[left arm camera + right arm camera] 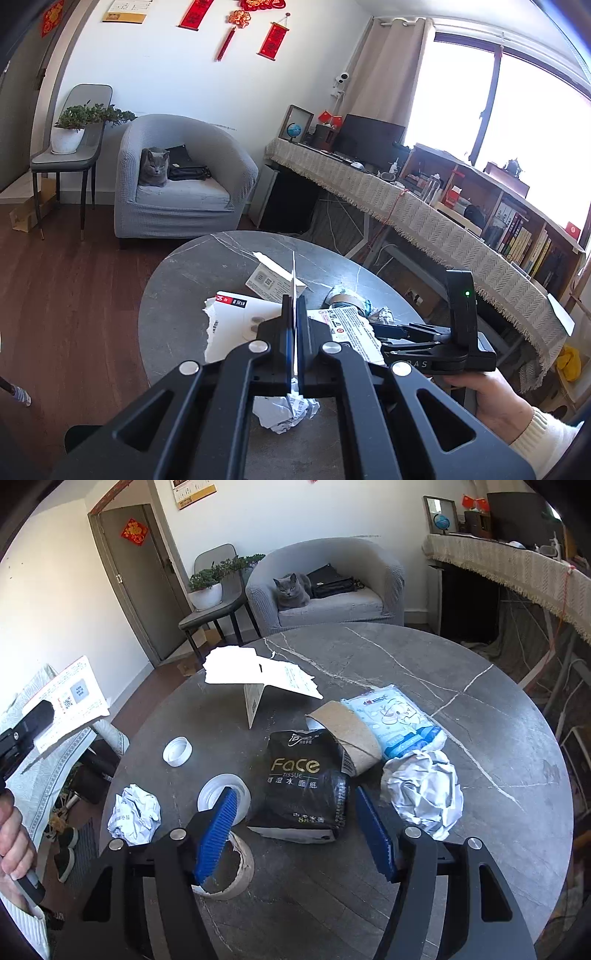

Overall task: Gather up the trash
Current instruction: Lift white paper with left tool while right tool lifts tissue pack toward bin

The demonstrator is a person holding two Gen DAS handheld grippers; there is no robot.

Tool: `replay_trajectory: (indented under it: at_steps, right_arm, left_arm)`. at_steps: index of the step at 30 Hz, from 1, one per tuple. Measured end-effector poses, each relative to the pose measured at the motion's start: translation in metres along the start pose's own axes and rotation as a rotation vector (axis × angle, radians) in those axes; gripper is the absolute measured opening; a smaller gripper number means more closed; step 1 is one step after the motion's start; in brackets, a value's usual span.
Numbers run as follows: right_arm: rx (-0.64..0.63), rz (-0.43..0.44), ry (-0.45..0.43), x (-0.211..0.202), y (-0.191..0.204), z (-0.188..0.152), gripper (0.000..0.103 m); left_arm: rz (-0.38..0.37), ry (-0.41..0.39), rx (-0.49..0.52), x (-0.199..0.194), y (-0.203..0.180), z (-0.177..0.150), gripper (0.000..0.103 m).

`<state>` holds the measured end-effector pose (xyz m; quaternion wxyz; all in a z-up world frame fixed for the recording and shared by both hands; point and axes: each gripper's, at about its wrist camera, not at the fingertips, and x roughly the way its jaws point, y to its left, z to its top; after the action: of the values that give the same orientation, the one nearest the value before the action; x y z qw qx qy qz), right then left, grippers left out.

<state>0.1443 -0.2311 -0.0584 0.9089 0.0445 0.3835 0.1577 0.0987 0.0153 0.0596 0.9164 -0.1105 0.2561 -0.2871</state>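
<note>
My left gripper [294,299] is shut on a thin white printed card [294,273], seen edge-on and held above the round dark marble table [177,280]. In the right wrist view the same card [70,698] shows at far left, lifted off the table. My right gripper [295,812] is open, its blue pads either side of a black "Face" tissue pack [306,775]. Around it lie a crumpled paper ball [424,790], a smaller one [135,812], a cardboard tube [351,734], a blue-white wipes pack [399,716], white lids [177,751] and torn white paper [255,672].
A tape roll [236,867] lies under my right gripper's left finger. A grey armchair [184,177] with a cat [155,166] stands beyond the table, a chair with a potted plant [70,129] to its left. A cloth-covered desk [424,206] and bookshelf run along the right.
</note>
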Motion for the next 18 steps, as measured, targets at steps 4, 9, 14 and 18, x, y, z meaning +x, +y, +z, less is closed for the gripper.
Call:
replay_trajectory:
  at_steps: [4,9,14,18]
  right_arm:
    - [-0.044,-0.082,0.029,0.012,0.010,0.000,0.066]
    - [-0.065,-0.120,0.053,0.018,0.011,0.000,0.055]
    - [-0.081,-0.113,0.043,0.014,0.016,-0.001,0.051]
    - [-0.080,-0.108,0.013,0.001,0.020,0.005,0.051]
  left_arm:
    - [0.016,-0.005,0.000,-0.011,0.008,0.000,0.003]
    - [0.061,-0.015,-0.021,-0.024,0.026,0.001,0.003]
    - [0.130,-0.013,-0.058,-0.032,0.047,-0.003,0.003]
    - [0.183,0.007,-0.084,-0.035,0.061,-0.009,0.003]
